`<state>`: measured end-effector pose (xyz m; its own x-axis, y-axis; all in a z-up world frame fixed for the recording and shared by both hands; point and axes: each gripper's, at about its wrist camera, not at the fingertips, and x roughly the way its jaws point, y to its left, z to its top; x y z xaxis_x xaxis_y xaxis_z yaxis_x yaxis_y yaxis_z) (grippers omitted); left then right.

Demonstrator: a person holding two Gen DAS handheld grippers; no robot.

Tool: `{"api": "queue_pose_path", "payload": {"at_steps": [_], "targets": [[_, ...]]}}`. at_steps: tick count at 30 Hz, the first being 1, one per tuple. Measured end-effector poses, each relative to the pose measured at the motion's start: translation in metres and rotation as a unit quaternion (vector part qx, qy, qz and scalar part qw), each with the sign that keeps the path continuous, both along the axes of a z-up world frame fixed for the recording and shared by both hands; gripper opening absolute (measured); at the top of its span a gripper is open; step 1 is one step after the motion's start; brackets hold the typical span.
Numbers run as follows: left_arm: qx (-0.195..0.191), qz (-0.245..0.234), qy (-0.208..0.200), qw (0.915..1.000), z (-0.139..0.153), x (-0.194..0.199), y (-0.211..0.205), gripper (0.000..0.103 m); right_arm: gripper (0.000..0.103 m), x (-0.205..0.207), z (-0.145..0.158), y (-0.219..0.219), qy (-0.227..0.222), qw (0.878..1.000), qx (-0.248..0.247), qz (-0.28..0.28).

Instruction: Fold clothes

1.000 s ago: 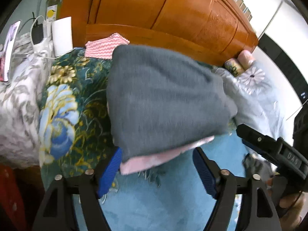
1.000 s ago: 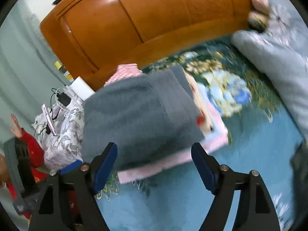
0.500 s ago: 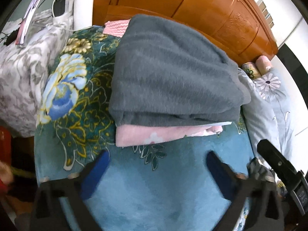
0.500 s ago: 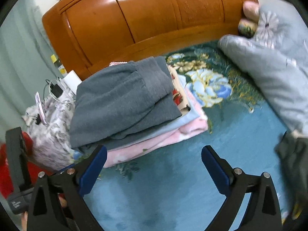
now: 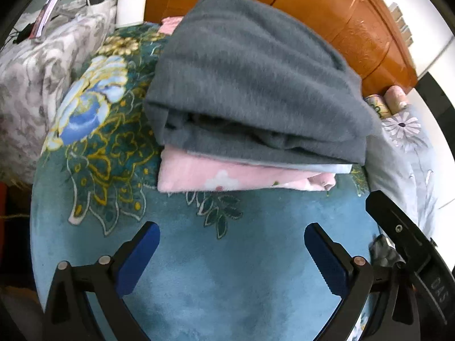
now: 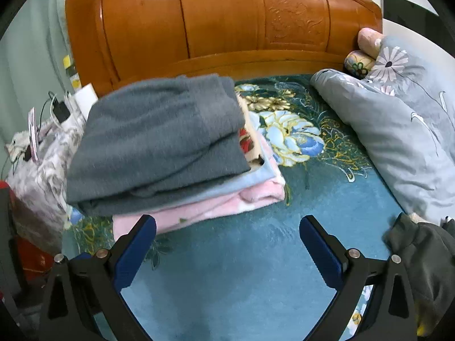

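A folded grey garment (image 5: pixel 256 85) lies on top of a stack, over a light blue piece (image 6: pixel 227 187) and a pink floral one (image 5: pixel 227 179). The stack rests on the teal flowered blanket (image 5: pixel 227 284) of a bed. My left gripper (image 5: pixel 230 236) hovers just in front of the stack, open, with only blanket between its blue pads. My right gripper (image 6: pixel 227 227) is open too, with its left pad (image 6: pixel 136 250) in front of the pink garment's (image 6: pixel 199 213) near edge, apart from it. A dark crumpled garment (image 6: pixel 421 255) lies at the lower right.
An orange wooden headboard (image 6: pixel 227 28) stands behind the stack. A grey flowered quilt (image 6: pixel 398 130) is bunched along the right side. On the left is pale floral bedding (image 5: pixel 34 85), with a white box (image 5: pixel 130 0), chargers and cables beyond it. The right gripper's black body (image 5: pixel 406 250) shows at the left view's right edge.
Both grippers opened wide and drew back from the stack. The grey garment, earlier between the jaws, now lies free on top of the pile.
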<state>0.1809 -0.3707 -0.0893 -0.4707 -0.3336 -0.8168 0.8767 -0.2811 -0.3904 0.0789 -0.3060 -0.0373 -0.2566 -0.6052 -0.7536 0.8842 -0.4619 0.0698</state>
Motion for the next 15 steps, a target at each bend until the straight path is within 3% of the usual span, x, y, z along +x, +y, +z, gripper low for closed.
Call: {"api": "queue_pose_path", "payload": {"at_steps": [3,15], "targets": [[-0.015,0.020,-0.022,0.9995,0.000,-0.001,0.000,0.103,0.101,0.001,-0.006,-0.002,-0.013,1.000,-0.001,-0.014],[0.018,0.018,-0.031,0.9992,-0.021,-0.006,-0.014,0.103,0.101,0.007,-0.017,-0.013,-0.025,0.999,0.022,-0.042]]}}
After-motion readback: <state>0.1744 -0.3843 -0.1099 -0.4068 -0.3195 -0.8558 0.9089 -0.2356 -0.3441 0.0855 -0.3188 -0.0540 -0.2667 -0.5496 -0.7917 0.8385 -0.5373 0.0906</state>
